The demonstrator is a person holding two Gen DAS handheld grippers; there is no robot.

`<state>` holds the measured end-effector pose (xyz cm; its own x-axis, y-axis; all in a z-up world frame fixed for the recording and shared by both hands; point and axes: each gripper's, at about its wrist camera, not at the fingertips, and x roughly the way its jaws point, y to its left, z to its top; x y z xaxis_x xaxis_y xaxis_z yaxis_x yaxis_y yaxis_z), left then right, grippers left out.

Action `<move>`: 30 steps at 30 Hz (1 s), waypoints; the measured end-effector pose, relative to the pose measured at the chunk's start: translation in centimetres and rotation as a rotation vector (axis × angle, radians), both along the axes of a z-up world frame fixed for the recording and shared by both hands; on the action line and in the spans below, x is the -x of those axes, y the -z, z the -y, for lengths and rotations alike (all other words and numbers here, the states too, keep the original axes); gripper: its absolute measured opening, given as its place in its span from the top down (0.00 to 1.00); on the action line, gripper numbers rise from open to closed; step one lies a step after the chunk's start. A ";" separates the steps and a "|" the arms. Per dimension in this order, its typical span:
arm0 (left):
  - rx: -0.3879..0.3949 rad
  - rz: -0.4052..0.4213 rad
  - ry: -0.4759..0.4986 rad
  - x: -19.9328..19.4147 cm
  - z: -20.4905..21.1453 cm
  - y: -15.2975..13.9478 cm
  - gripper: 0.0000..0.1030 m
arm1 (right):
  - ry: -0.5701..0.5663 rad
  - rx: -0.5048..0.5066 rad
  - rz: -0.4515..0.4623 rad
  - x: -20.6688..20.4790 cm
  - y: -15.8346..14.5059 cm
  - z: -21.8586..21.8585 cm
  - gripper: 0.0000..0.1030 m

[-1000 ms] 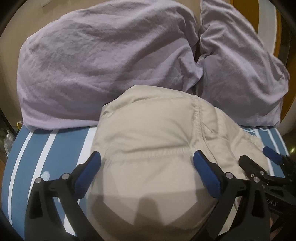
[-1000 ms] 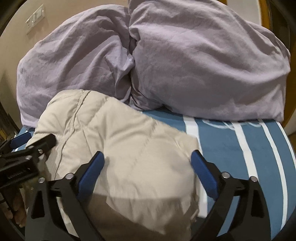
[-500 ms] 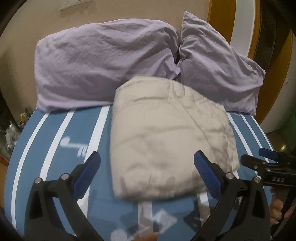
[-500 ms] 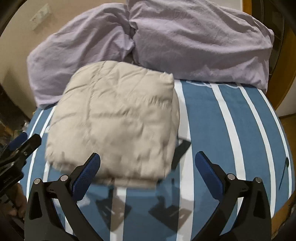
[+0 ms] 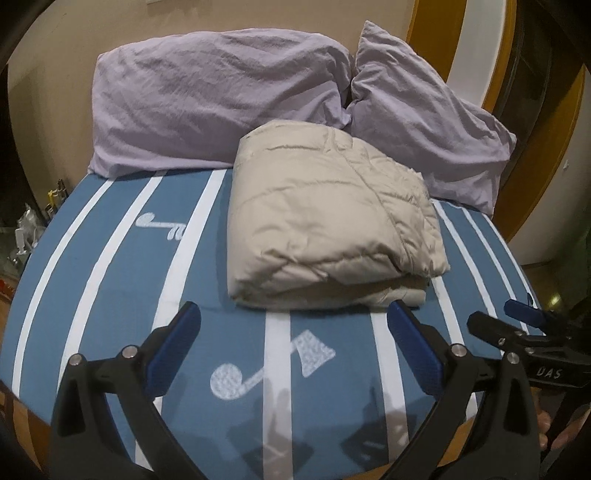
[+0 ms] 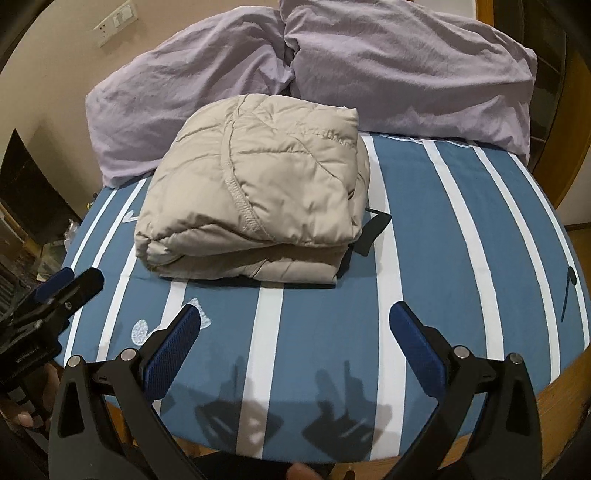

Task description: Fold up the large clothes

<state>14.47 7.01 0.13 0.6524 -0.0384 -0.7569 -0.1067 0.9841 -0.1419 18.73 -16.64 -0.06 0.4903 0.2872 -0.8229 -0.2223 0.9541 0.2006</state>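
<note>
Stood against a beige wall (image 5: pixel 55 74) bearing a white switch plate (image 6: pixel 113 21). Was covered by a blue sheet with white stripes (image 6: pixel 443 258), two lilac pillows (image 5: pixel 221 96) propped at the head. Was flanked by orange-brown wooden trim (image 5: pixel 436 33).

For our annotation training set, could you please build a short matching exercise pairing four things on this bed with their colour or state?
Column one:
1. jacket
2. pillows
3. bedsheet
4. left gripper and right gripper

Column two:
A. blue with white stripes
B. open, holding nothing
C. beige, folded into a bundle
D. lilac, wrinkled, at the head of the bed

Pairs: 1-C, 2-D, 3-A, 4-B
</note>
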 end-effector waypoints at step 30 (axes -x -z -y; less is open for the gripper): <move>0.092 -0.006 0.002 1.8 -0.4 0.5 0.02 | 0.028 -0.053 -0.019 1.7 0.4 0.2 0.01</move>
<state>12.66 7.45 -0.34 0.6477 -0.1096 -0.7540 -0.1058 0.9671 -0.2314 17.00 -16.80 -0.44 0.4833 0.3173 -0.8159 -0.1914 0.9478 0.2552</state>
